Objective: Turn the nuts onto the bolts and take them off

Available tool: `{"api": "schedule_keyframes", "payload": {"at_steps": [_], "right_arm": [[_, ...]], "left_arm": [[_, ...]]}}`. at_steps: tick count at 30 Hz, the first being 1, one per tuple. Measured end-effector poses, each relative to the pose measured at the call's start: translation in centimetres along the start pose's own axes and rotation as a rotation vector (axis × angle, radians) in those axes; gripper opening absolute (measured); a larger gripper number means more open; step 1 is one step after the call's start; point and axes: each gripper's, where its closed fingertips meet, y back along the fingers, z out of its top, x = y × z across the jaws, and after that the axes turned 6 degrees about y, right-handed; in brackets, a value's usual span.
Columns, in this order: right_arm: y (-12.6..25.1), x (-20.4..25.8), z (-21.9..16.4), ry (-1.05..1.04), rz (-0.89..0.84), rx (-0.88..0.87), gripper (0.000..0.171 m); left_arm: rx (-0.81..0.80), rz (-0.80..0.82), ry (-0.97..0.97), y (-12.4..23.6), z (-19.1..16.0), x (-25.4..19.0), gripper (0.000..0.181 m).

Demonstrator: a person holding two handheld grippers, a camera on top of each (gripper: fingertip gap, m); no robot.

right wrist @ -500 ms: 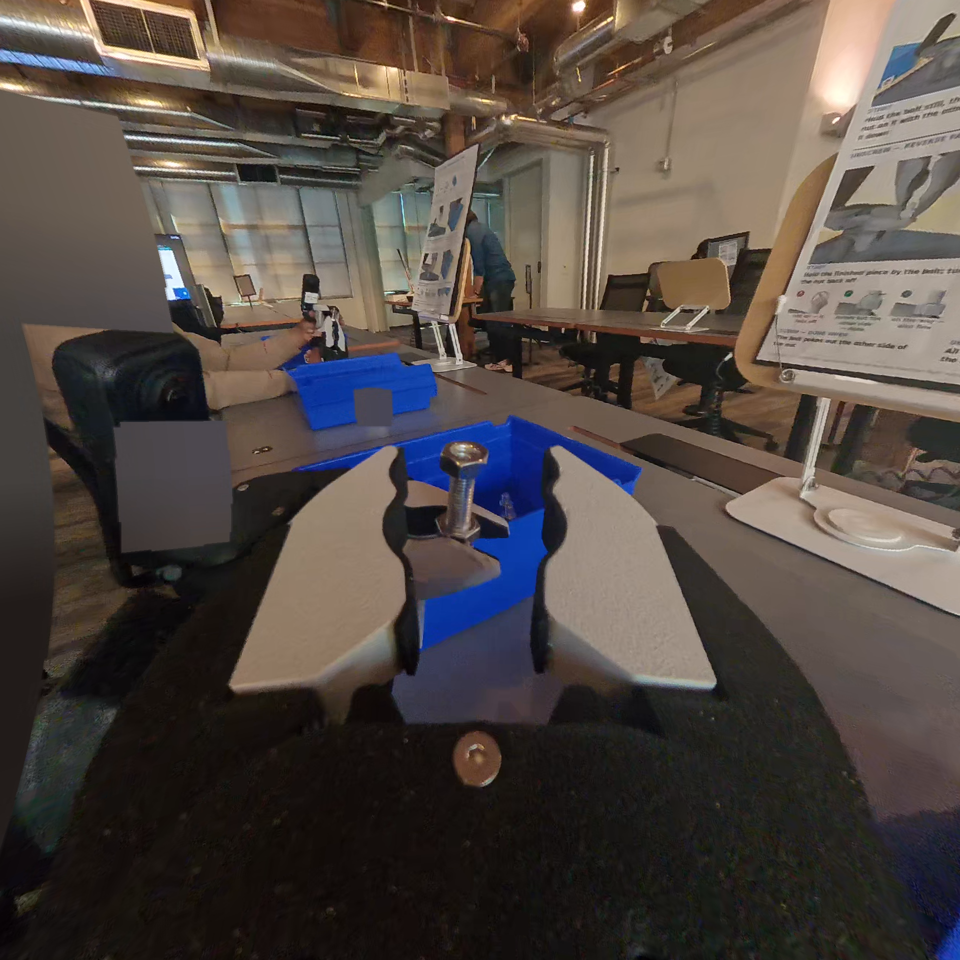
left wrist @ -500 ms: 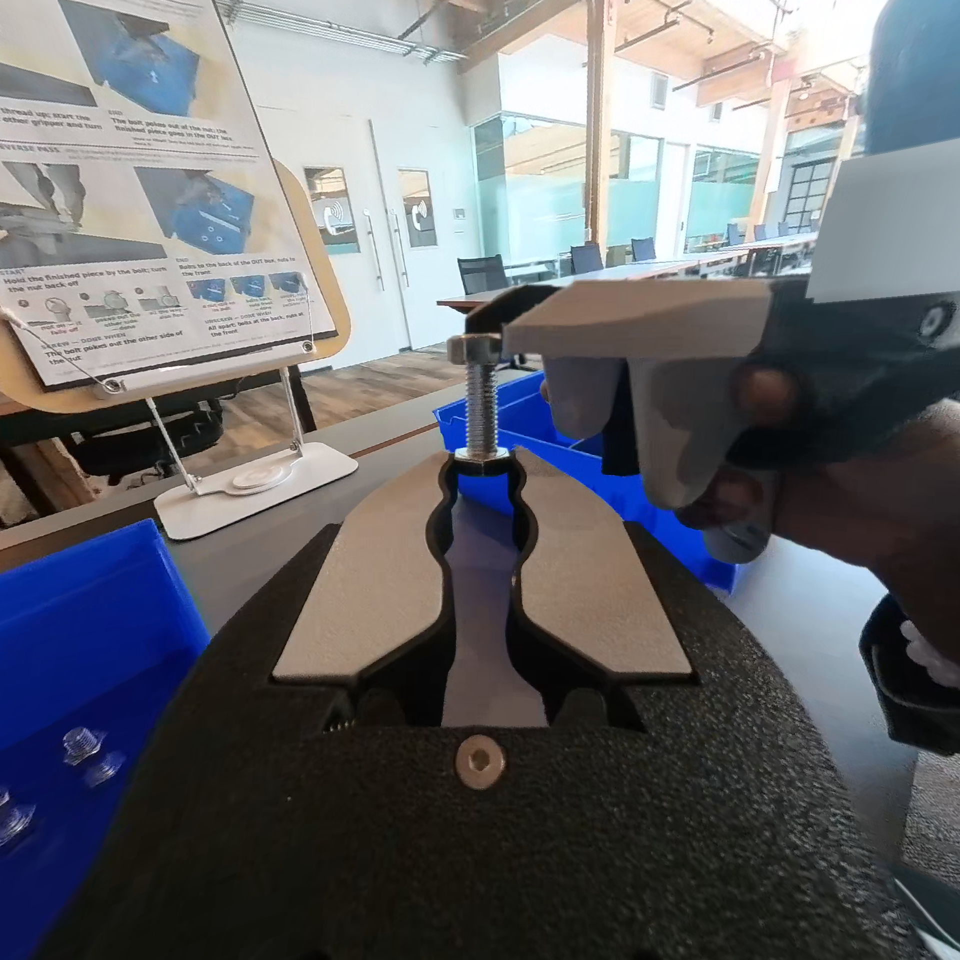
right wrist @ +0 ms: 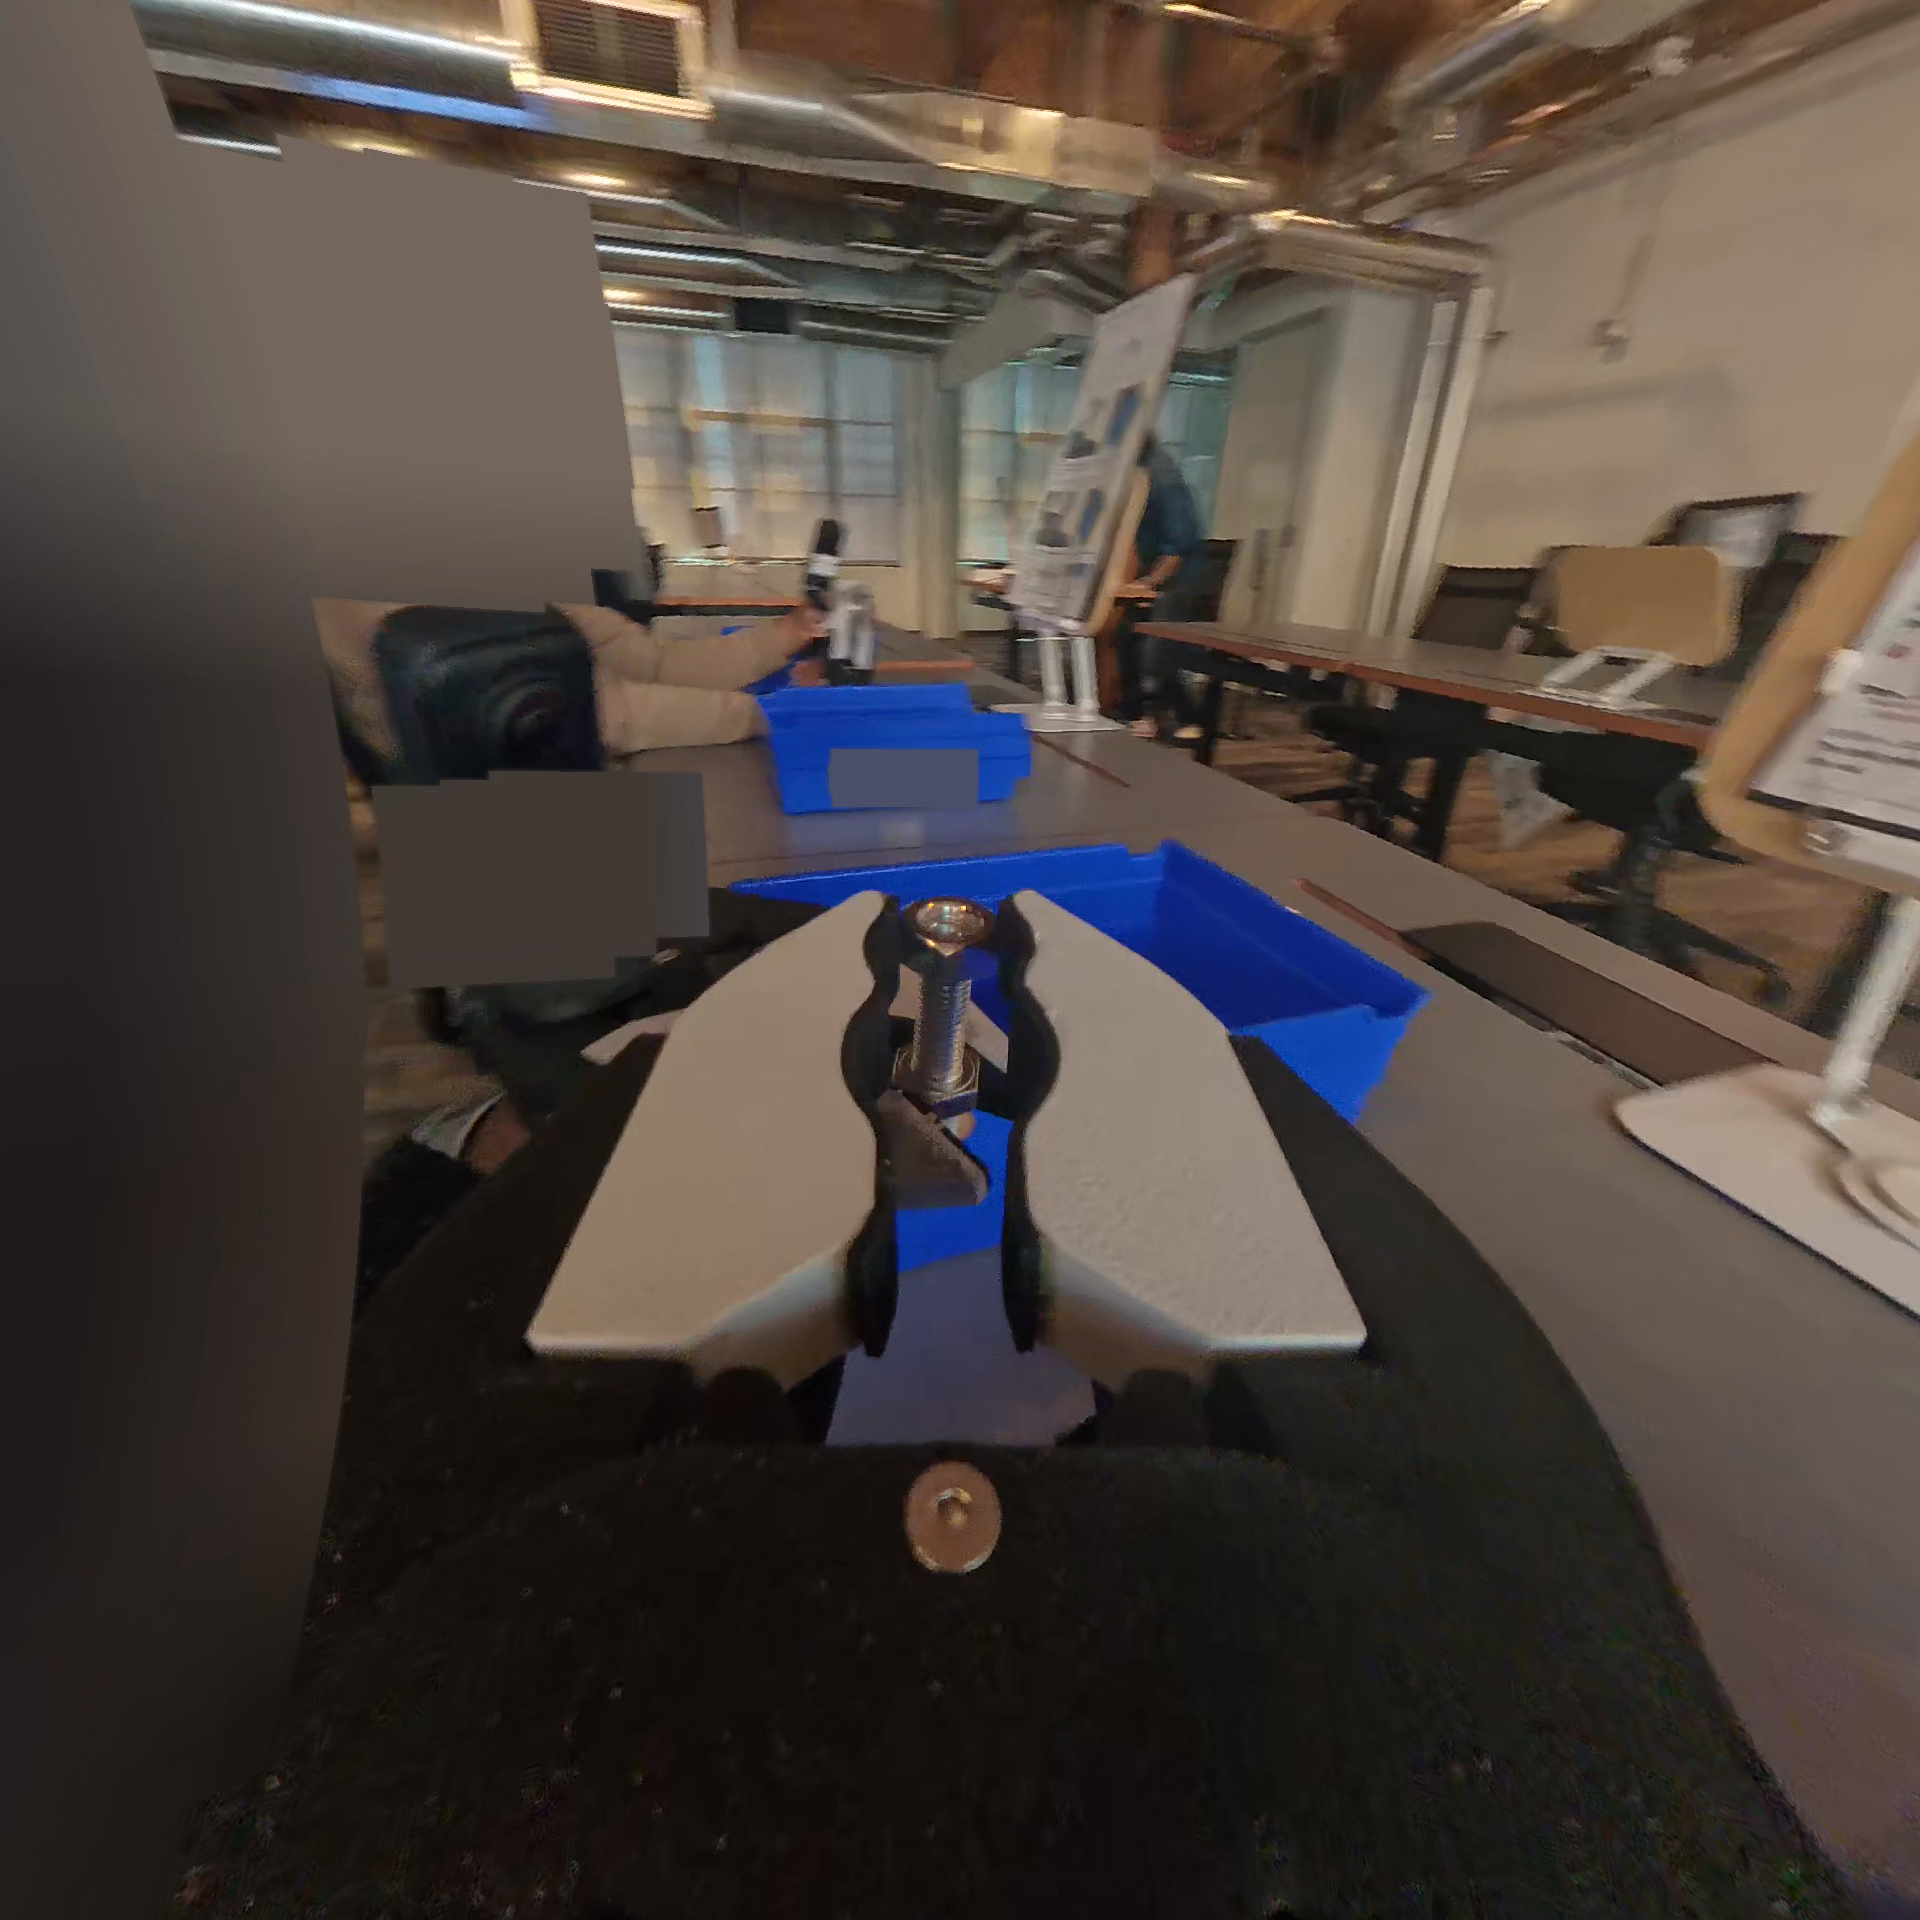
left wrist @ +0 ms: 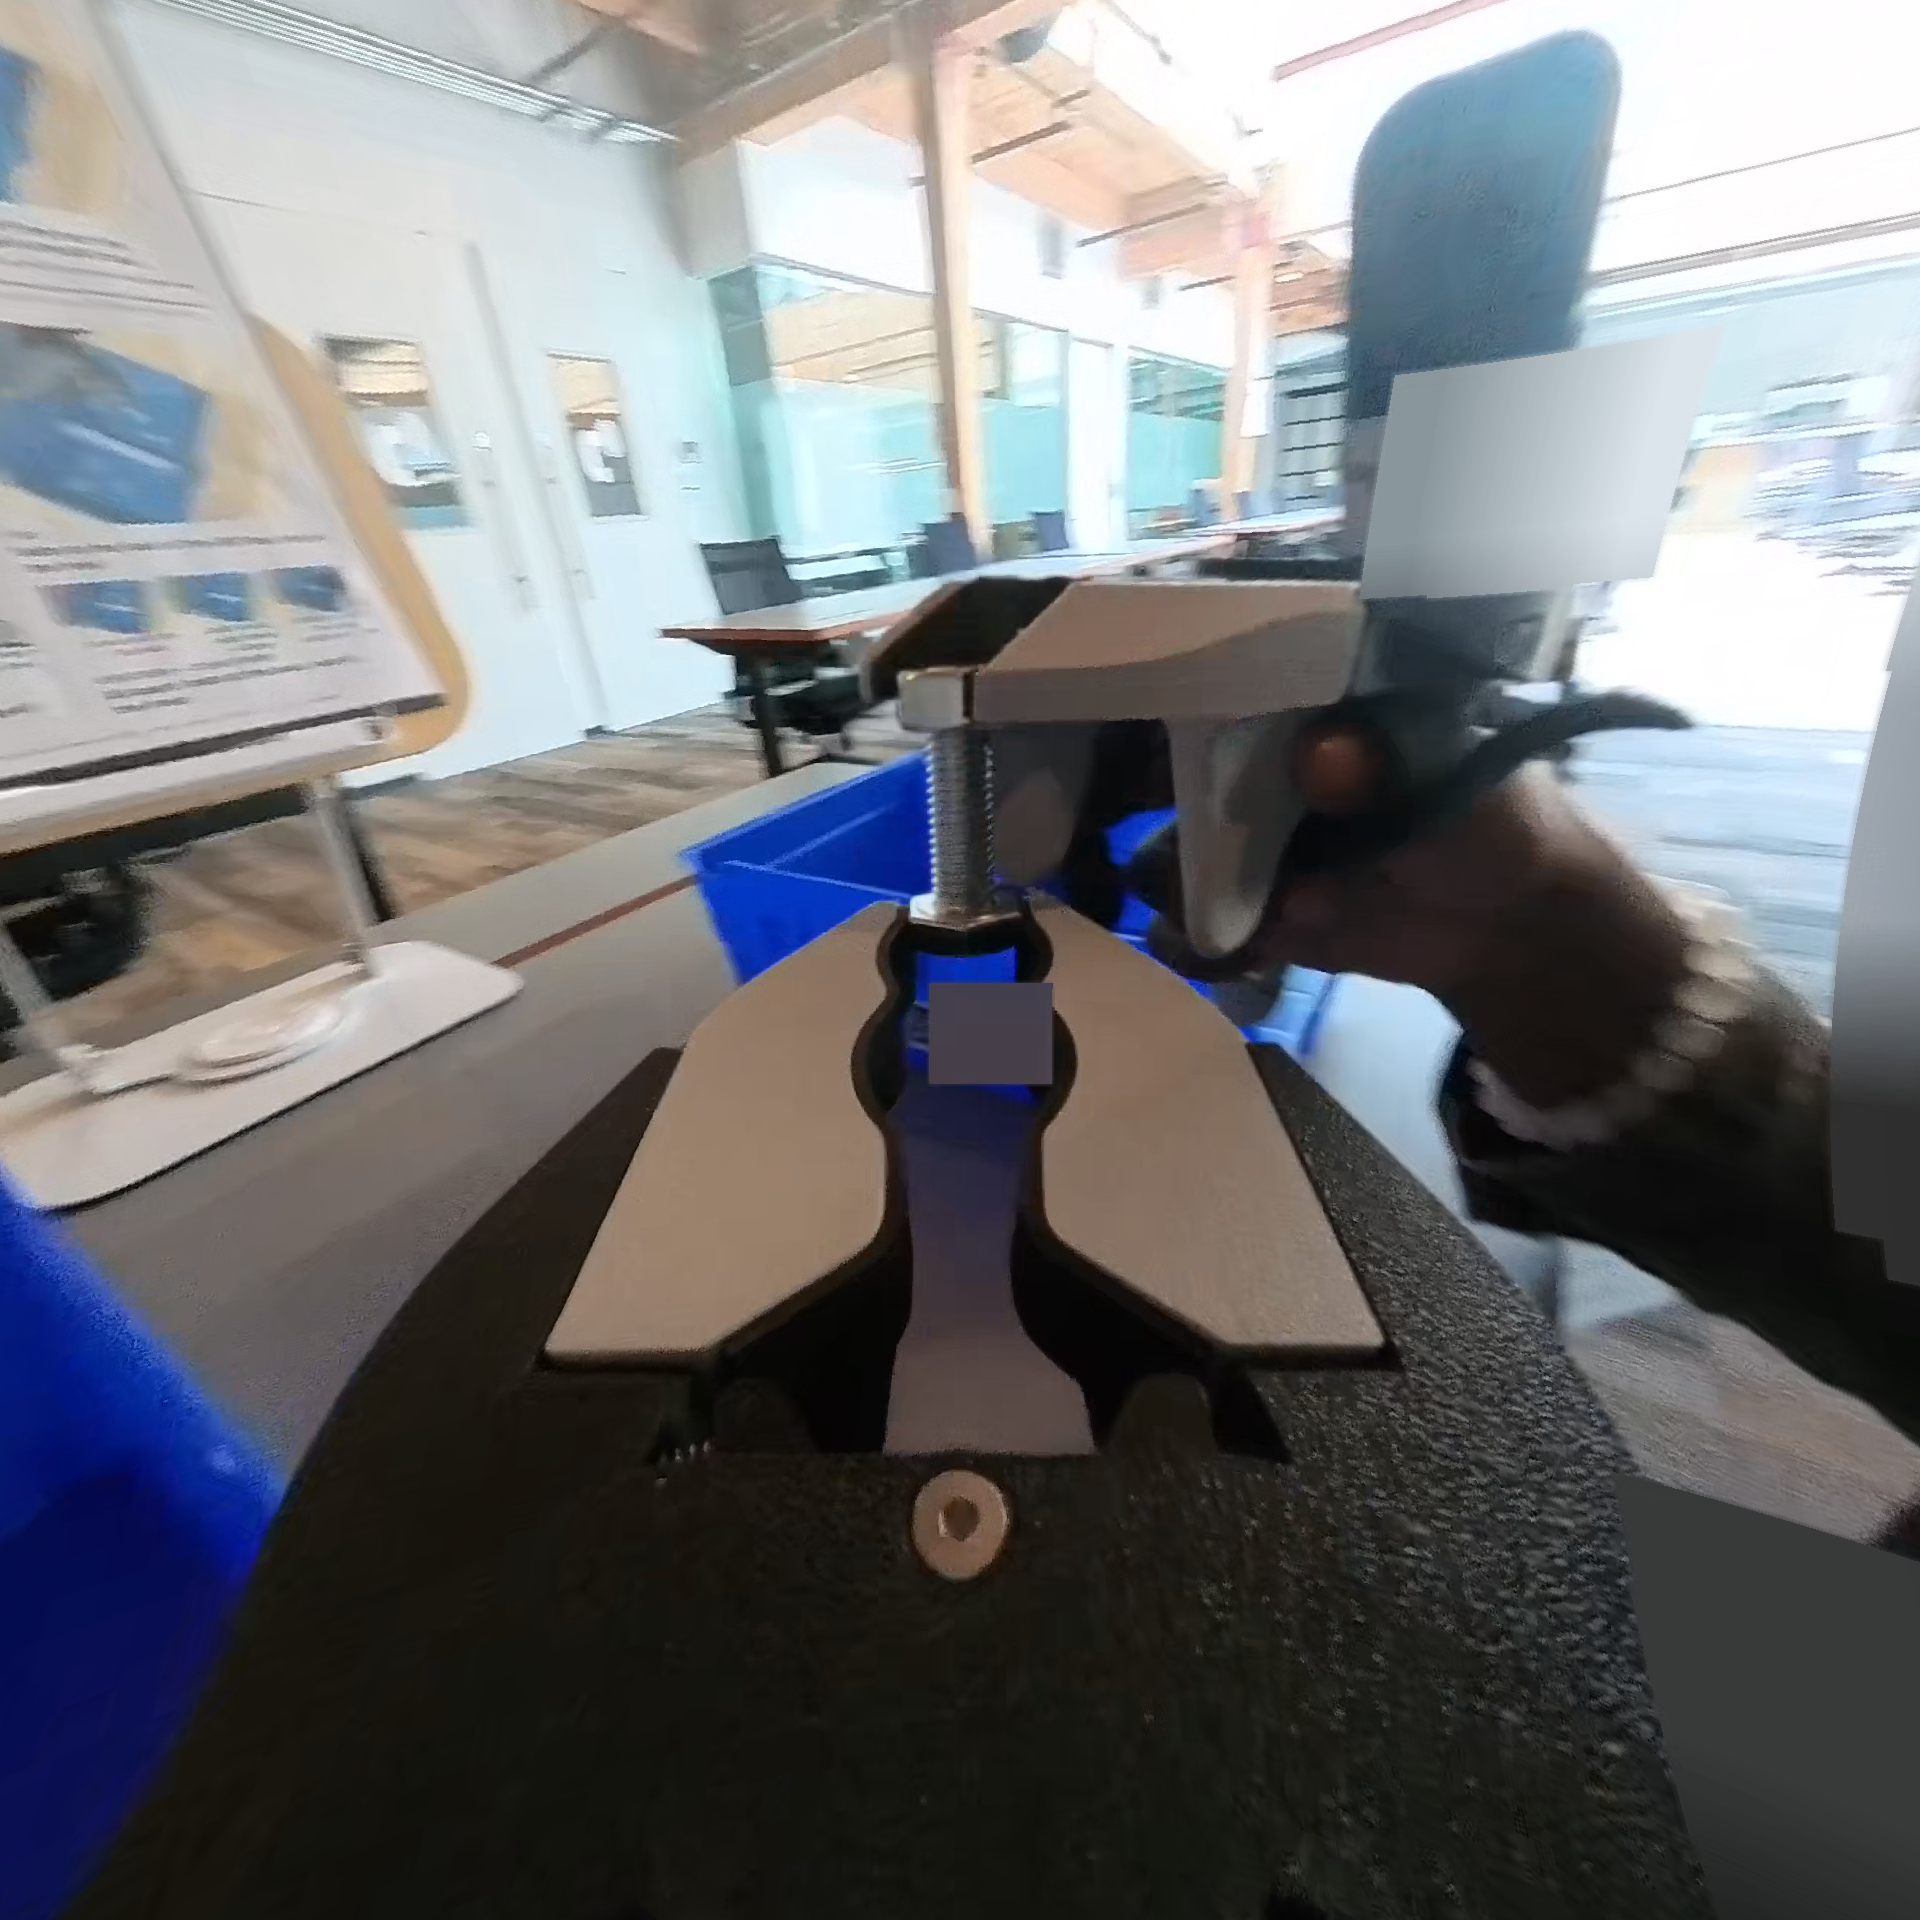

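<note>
A dark grey table (right wrist: 1621,1382) carries the scene, with a blue bin (right wrist: 1247,951) on it just beyond the grippers and a second blue bin (left wrist: 94,1558) at the near left edge of the left wrist view. A paper instruction sheet on a wooden stand (left wrist: 197,582) rises on a white base to the left of that view.

The right gripper (left wrist: 940,698) reaches in from the right of the left wrist view, held level with its fingers pointing left, a gloved hand (left wrist: 1538,935) wrapped round its handle below. The left gripper (left wrist: 964,920) lies low and points forward, away from its camera.

Between them stands the bolt (left wrist: 961,821), upright above the near edge of the blue bin. The right gripper's fingers are drawn close together at their tips and pinch the hexagonal bolt head, seen from its own camera at the top of the shaft (right wrist: 943,1013). The left gripper's fingers are likewise drawn narrow, their tips clamped on the nut (left wrist: 961,914) at the lower end of the thread. The nut sits well down the shaft, far from the head, with bare thread showing between the two grippers.
</note>
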Motion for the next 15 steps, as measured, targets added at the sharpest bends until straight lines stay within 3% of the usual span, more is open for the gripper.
{"api": "schedule_keyframes", "payload": {"at_steps": [9, 15], "right_arm": [[3.3, 5.4, 2.0, -0.036, 0.647, -0.058, 0.017], [5.1, 8.1, 3.5, -0.042, 0.932, -0.168, 0.017]], "left_arm": [[0.051, -0.627, 0.240, 2.1, 1.0, -7.7, 0.018], [0.012, -0.911, 0.369, 3.3, 2.1, -11.2, 0.018]]}}
